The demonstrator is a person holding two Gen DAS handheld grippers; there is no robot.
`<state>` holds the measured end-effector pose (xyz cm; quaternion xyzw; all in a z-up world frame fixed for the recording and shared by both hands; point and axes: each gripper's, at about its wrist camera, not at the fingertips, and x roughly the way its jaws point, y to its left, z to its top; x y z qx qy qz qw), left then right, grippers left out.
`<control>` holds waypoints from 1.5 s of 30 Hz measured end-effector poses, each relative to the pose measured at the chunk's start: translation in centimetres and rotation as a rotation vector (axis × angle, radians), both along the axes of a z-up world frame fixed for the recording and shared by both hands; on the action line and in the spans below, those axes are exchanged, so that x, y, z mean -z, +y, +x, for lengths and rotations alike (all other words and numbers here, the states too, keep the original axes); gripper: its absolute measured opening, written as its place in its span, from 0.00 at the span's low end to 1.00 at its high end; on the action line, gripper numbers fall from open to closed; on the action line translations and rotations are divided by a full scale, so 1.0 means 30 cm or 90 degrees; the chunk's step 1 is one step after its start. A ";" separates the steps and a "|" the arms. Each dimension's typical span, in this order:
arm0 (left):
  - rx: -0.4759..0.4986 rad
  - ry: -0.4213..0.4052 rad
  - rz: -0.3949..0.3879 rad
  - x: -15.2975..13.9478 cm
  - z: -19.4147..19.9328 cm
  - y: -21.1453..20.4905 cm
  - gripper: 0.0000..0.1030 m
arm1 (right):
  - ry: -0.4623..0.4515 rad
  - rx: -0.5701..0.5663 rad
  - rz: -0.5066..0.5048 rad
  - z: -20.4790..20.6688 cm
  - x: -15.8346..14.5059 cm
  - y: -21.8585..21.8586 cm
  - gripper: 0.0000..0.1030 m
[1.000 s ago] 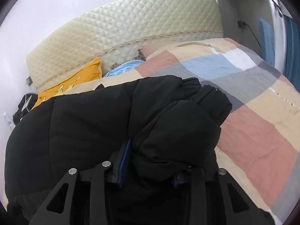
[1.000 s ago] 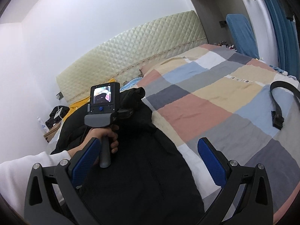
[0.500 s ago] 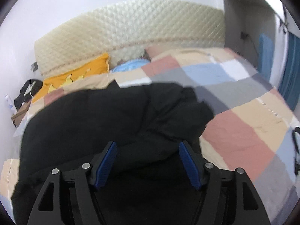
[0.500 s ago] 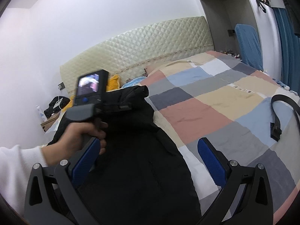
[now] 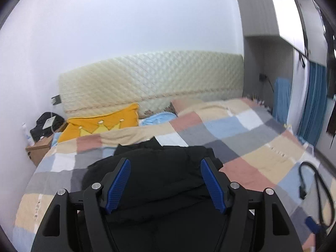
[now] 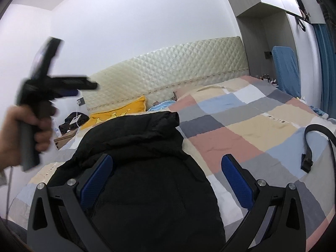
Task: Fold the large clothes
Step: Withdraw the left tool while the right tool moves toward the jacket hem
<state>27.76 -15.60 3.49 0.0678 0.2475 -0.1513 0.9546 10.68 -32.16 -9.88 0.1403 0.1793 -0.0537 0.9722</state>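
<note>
Black puffer jacket [image 6: 145, 168] lay on the patchwork quilt [image 6: 241, 130] of the bed, bunched up with one thick part turned back over its body toward the quilted headboard [image 6: 168, 71]. Left tongs [image 5: 166, 180] hovered above the jacket with their blue pads [image 5: 118, 184] spread and nothing between them; the jaws had just been opening, and the padded fold they pinched a moment before now lay on the jacket below. In the right wrist view the same left tongs [image 6: 84, 88] showed blurred, raised clear above the jacket, the person's hand [image 6: 27, 126] wrapped round the handle. Right tongs [image 6: 168, 176] were also spread wide, empty, over the near end of the jacket. Beyond the jacket, against the headboard, sat a yellow cushion [image 5: 103, 124] with a crown pattern and a light blue pillow [image 5: 159, 118] beside it. A black strap [image 6: 315, 142] with a buckle lay on the quilt well apart from the jacket, toward the blue curtain [image 6: 327, 63]
</note>
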 end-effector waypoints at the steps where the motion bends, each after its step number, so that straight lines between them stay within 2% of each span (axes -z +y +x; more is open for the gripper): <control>1: -0.005 0.008 -0.003 -0.021 -0.015 0.025 0.67 | 0.000 -0.002 0.000 -0.002 -0.007 0.003 1.00; 3: -0.006 0.030 -0.029 -0.064 -0.064 0.108 0.67 | -0.007 -0.010 -0.009 -0.023 -0.031 0.030 1.00; 6: -0.008 0.027 -0.064 -0.094 -0.145 0.218 0.67 | -0.017 -0.024 -0.019 -0.063 -0.051 0.064 1.00; 9: -0.003 0.006 -0.051 -0.089 -0.227 0.283 0.67 | -0.022 -0.048 -0.029 -0.100 -0.063 0.105 1.00; 11: -0.005 -0.024 -0.022 -0.070 -0.283 0.310 0.67 | -0.025 -0.061 -0.039 -0.113 -0.071 0.132 1.00; 13: -0.006 -0.037 -0.014 -0.041 -0.337 0.335 0.67 | -0.027 -0.072 -0.058 -0.117 -0.075 0.163 1.00; 18: -0.013 -0.006 -0.052 0.043 -0.421 0.411 0.67 | -0.021 -0.113 -0.097 -0.108 -0.066 0.243 1.00; 22: -0.031 -0.006 -0.089 0.086 -0.470 0.463 0.67 | -0.015 -0.126 -0.104 -0.108 -0.058 0.265 1.00; 29: -0.039 0.015 -0.089 0.217 -0.495 0.503 0.67 | -0.010 -0.137 -0.109 -0.100 -0.049 0.277 1.00; 35: -0.066 0.050 -0.108 0.329 -0.457 0.555 0.67 | 0.009 -0.149 -0.113 -0.084 -0.028 0.291 1.00; 40: -0.087 0.047 -0.095 0.383 -0.448 0.584 0.67 | 0.029 -0.153 -0.115 -0.060 -0.010 0.289 1.00; 45: -0.117 0.085 -0.094 0.442 -0.423 0.620 0.67 | 0.071 -0.169 -0.077 -0.011 0.001 0.229 1.00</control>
